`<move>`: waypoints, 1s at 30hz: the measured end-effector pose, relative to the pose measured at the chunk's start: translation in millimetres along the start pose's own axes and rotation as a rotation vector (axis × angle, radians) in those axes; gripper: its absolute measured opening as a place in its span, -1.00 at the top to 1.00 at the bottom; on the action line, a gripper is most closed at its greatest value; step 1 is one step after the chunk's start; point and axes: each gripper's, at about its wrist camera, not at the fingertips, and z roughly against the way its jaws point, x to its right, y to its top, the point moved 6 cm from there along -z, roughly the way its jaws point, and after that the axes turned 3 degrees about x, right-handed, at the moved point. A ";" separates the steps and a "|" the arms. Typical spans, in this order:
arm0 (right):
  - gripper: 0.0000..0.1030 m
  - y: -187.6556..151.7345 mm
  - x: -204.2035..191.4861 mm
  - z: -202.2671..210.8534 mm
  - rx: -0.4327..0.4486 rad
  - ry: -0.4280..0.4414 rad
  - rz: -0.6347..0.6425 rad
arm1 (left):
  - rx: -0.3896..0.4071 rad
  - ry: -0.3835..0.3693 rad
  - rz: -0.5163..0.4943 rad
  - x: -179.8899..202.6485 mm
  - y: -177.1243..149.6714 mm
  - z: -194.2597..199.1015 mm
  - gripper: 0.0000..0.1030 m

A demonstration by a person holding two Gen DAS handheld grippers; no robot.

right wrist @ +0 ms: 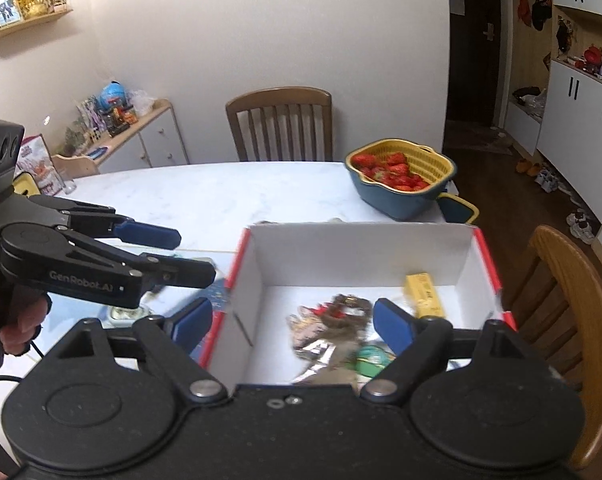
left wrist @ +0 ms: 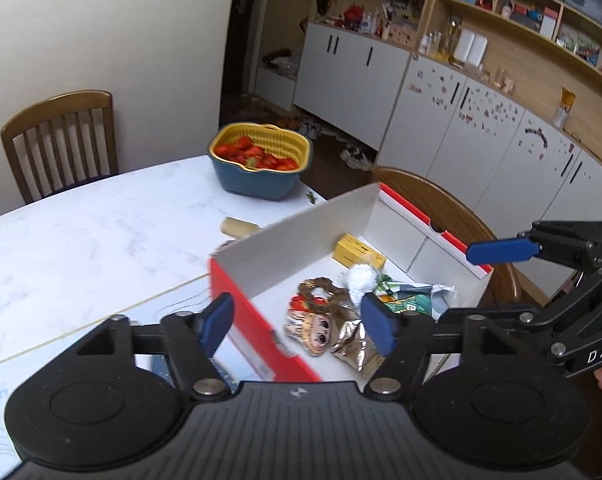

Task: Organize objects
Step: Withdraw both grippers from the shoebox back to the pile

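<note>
Both hand-held grippers spread over an open box, holding nothing.

Left hand-held gripper (left wrist: 297,326) has its blue pads wide apart, one outside the red wall of the box (left wrist: 261,320), the other above the contents; nothing sits between them; right hand-held gripper (right wrist: 293,324) is likewise spread and empty, straddling the box's left wall; inside the box lie a cartoon-face packet (left wrist: 313,332), a foil packet (left wrist: 355,344), a white fluffy thing (left wrist: 361,280), a green packet (left wrist: 405,300) and a yellow carton (left wrist: 357,254); box sits at the counter (left wrist: 101,232) edge; basket (left wrist: 261,160) of strawberries stands well apart at the far rim; a chair (left wrist: 61,136) beyond.
</note>
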 end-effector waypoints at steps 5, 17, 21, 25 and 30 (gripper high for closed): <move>-0.76 4.3 -32.3 -6.2 0.009 0.042 0.011 | 0.035 0.049 0.024 -31.1 -1.5 24.6 -0.60; -0.82 0.5 -104.0 -39.9 -0.019 0.097 0.056 | 0.061 0.098 0.081 -115.4 -17.6 59.0 -1.00; -0.82 -5.9 -128.3 -60.5 -0.045 0.102 0.073 | 0.044 0.107 0.097 -140.8 -29.2 59.3 -1.00; -0.82 -15.0 -153.7 -83.0 -0.070 0.115 0.110 | 0.027 0.127 0.099 -163.6 -40.7 52.2 -1.00; -0.82 -28.0 -179.2 -120.6 -0.124 0.135 0.158 | -0.011 0.165 0.086 -190.6 -56.0 35.7 -1.00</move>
